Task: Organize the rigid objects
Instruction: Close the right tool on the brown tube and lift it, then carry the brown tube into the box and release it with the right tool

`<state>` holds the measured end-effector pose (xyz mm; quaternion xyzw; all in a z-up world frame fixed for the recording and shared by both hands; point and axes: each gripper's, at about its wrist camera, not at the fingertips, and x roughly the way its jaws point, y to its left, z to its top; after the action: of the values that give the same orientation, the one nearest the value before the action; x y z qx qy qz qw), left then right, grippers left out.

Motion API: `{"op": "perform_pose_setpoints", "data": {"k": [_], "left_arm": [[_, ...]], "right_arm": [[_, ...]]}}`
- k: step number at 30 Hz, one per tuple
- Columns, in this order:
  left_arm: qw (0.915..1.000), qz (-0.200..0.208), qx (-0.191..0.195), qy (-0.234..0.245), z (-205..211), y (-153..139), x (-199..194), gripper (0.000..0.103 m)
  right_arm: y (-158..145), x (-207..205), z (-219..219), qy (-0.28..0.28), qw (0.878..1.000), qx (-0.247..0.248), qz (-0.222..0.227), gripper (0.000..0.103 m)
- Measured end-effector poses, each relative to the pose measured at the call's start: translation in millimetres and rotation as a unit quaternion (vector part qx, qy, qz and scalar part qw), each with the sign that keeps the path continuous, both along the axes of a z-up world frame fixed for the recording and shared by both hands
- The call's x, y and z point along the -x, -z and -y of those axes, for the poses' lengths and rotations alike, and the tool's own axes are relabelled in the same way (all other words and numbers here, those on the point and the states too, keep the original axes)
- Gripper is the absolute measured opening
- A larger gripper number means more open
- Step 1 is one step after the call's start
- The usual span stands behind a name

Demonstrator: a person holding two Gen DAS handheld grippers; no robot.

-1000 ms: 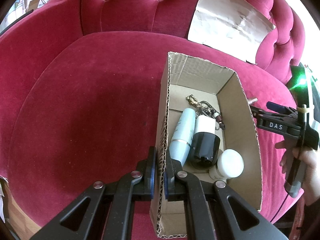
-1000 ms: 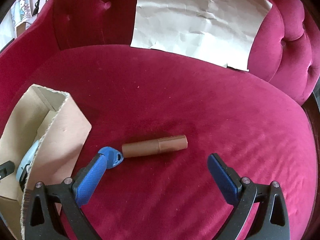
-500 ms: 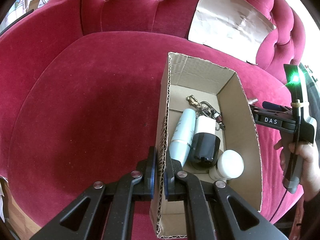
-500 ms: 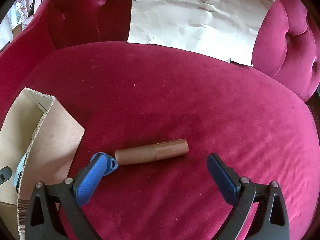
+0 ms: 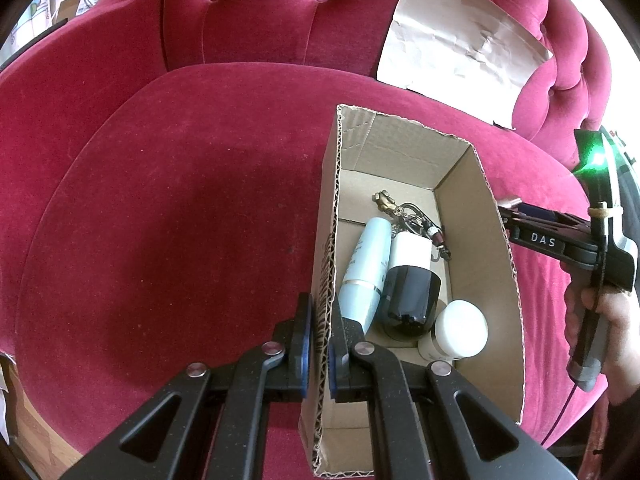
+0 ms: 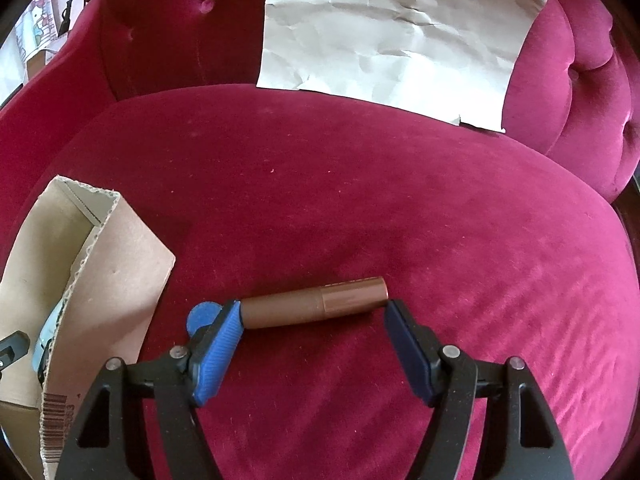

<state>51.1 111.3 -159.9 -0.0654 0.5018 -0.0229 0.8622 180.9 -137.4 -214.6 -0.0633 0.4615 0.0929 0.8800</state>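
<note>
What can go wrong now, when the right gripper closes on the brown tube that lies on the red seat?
1. The right gripper is closing on the brown tube end to end; the round tube may slip out and roll on the soft seat.
2. The left gripper pinches only one thin wall of the cardboard box; the box may tip.

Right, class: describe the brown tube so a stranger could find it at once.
On the red velvet seat, right of the cardboard box, the brown tube lies on its side. It is the only loose item there, with the closing right hand-held gripper at both ends.
</note>
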Motion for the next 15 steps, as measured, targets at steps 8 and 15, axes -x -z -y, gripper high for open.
{"op": "perform_pose_setpoints", "data": {"k": [8,15], "left_arm": [[1.0000,0.000,0.000,0.000,0.4,-0.1,-0.3,0.006],[1.0000,0.000,0.000,0.000,1.0,0.0,-0.3,0.006]], "right_arm": [[-28.0,11.9,-3.0,-0.007,1.000,0.000,0.021,0.076],[-56.3,23.2,-13.3,-0.025,0.999,0.003,0.045,0.076]]}}
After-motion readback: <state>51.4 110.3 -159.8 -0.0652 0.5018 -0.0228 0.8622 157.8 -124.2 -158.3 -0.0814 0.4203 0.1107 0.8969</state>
